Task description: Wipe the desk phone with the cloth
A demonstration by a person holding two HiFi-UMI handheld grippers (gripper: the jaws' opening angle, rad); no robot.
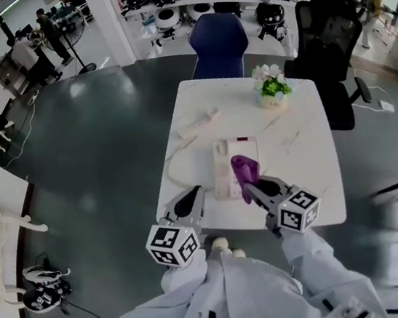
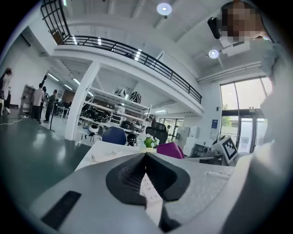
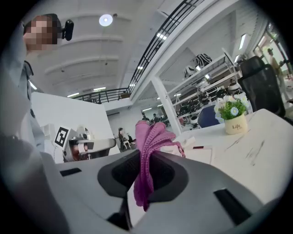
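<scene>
Purple cloth in right hand-held gripper — over desk phone

White table, blue chair, black office chair, dark glossy floor

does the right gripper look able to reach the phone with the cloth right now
Probably yes: the right gripper, shut on the cloth, hangs by the phone's near end, with nothing between them.

Count: one table, one desk phone, one cloth, one flower pot. Chairs, two: blue chair, black chair. Grippers, two: left gripper, right gripper.
</scene>
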